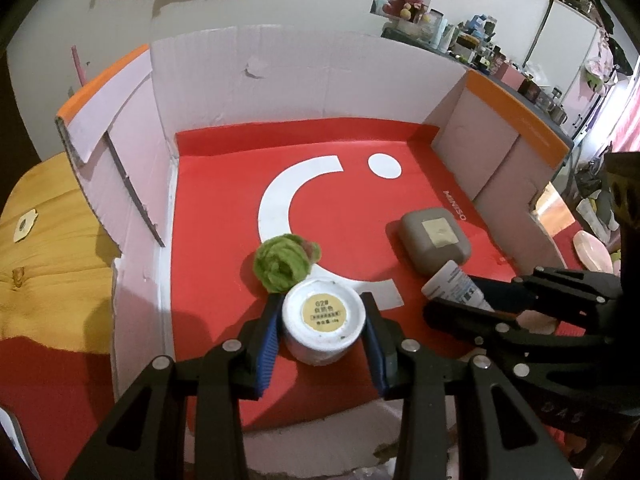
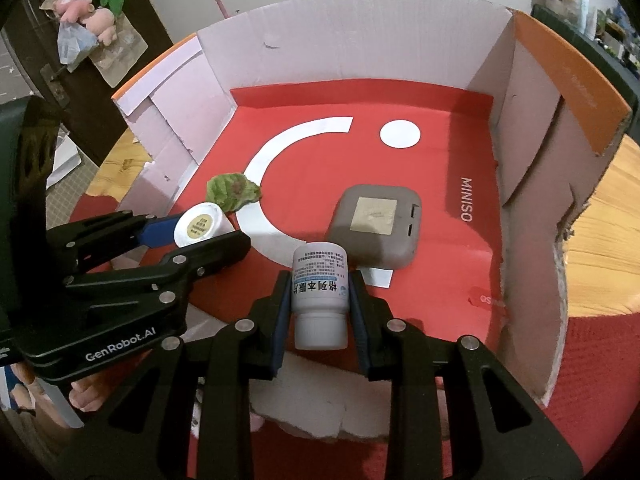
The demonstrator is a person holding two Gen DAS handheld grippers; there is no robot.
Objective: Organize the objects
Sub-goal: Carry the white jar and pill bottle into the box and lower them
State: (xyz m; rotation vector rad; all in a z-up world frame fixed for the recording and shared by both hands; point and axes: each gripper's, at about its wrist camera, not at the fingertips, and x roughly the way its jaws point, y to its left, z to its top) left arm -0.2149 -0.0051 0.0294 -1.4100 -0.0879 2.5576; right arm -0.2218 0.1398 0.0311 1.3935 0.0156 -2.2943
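My left gripper [image 1: 323, 312] is shut on a round white jar [image 1: 323, 322] with a tan label on its base, held low over the red floor of an open cardboard box [image 1: 256, 56]. My right gripper [image 2: 320, 292] is shut on a white pill bottle [image 2: 320, 296] with a blue-and-white label, held sideways near the box's front edge. The jar [image 2: 200, 225] and left gripper [image 2: 192, 240] also show in the right wrist view. The bottle [image 1: 454, 286] shows in the left wrist view, in the right gripper [image 1: 460, 300].
A green fuzzy ball [image 1: 282, 262] lies on the box floor just behind the jar. A grey rounded case [image 1: 434, 240] lies at the right. The box walls [image 2: 532, 120] enclose three sides. A wooden table [image 1: 48, 240] is underneath.
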